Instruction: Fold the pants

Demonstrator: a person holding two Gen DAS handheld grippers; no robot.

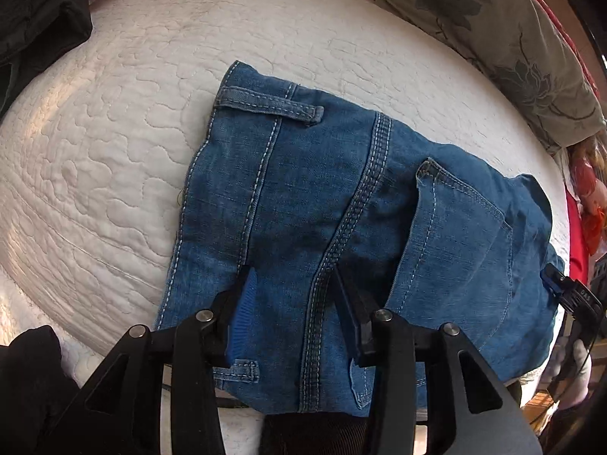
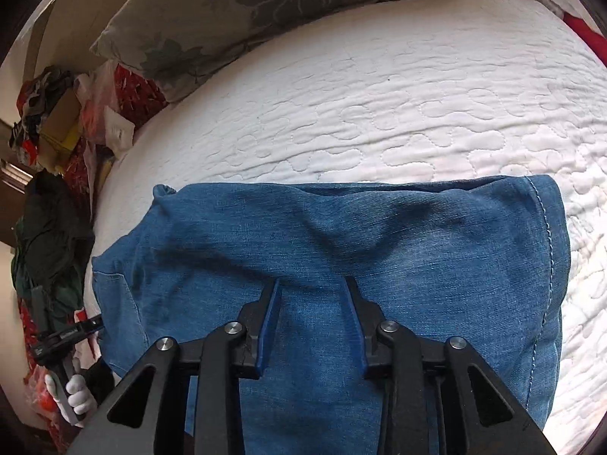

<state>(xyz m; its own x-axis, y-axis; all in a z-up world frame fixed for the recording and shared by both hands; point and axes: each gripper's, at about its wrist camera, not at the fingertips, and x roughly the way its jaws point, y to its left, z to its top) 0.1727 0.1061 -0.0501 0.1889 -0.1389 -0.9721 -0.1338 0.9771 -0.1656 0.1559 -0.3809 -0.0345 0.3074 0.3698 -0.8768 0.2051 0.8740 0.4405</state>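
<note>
The blue denim pants (image 1: 341,208) lie folded into a compact stack on the white quilted bed (image 1: 114,132), waistband end with a belt loop and a back pocket facing up. My left gripper (image 1: 292,271) hovers over the near edge of the stack, jaws open and empty. In the right wrist view the same pants (image 2: 341,235) show their smooth folded side. My right gripper (image 2: 313,282) is over them, jaws open, holding nothing. The right gripper also shows at the right edge of the left wrist view (image 1: 561,284), and the left gripper at the left edge of the right wrist view (image 2: 76,330).
A grey floral pillow (image 1: 493,38) lies at the head of the bed, also in the right wrist view (image 2: 265,7). Dark clothing (image 1: 38,11) sits at the far left corner. Red patterned fabric and clutter (image 2: 57,121) lie beside the bed. A dark garment (image 2: 49,235) hangs there too.
</note>
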